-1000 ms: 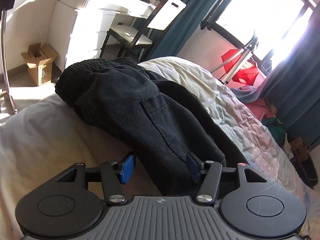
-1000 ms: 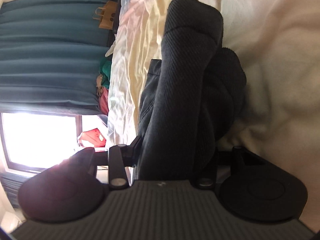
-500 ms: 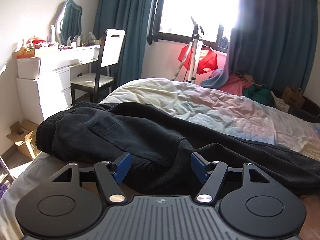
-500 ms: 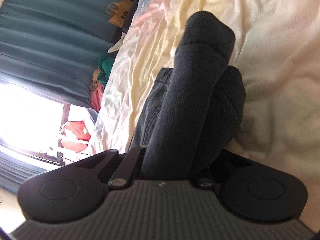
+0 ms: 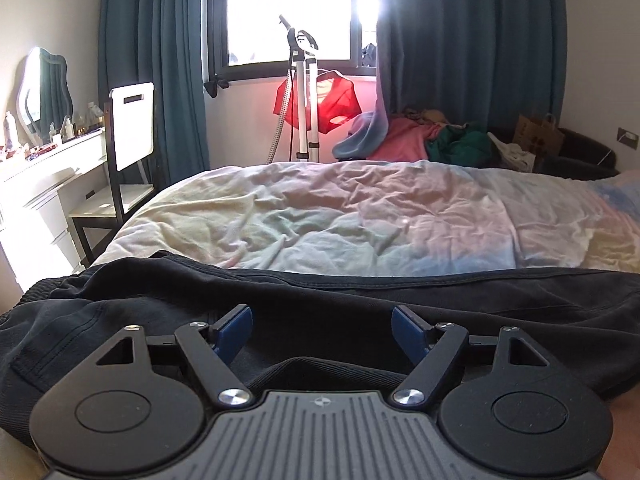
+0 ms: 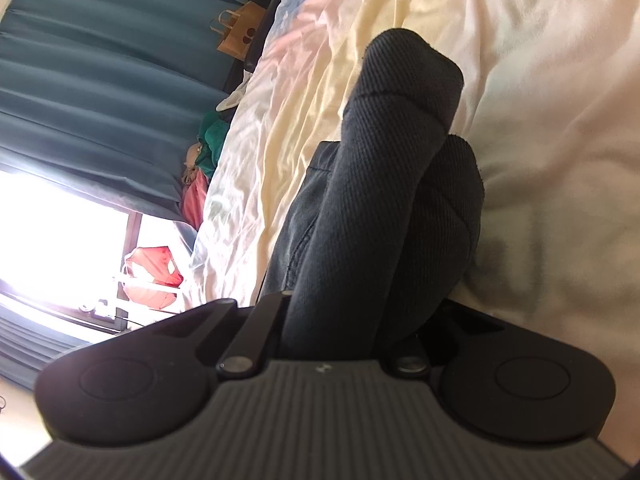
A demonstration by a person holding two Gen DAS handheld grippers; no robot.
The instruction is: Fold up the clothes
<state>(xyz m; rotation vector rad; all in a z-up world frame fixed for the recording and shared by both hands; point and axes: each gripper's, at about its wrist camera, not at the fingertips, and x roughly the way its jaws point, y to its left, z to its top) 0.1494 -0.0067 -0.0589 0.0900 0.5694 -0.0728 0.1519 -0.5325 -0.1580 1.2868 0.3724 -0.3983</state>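
Observation:
Black trousers (image 5: 360, 300) lie stretched across the near edge of the bed (image 5: 360, 216). My left gripper (image 5: 322, 330) is open, its blue pads (image 5: 236, 328) spread wide just above the trouser cloth, holding nothing. In the right wrist view the trouser legs (image 6: 380, 208) run forward from between the jaws as two thick dark folds, their cuffs resting on the sheet (image 6: 540, 160). My right gripper (image 6: 352, 320) is shut on the trouser legs; its fingertips are hidden by the cloth.
Beyond the bed stand a garment steamer pole (image 5: 304, 92) with a red garment (image 5: 320, 100), a heap of coloured clothes (image 5: 432, 140) and a paper bag (image 5: 538, 136). A chair (image 5: 128, 152) and white dresser (image 5: 40, 184) stand at the left. Teal curtains (image 5: 472, 40) frame the window.
My left gripper has swung right and levelled out, from looking along the trousers toward the dresser to facing the window across them. The right gripper keeps its hold and has tilted slightly.

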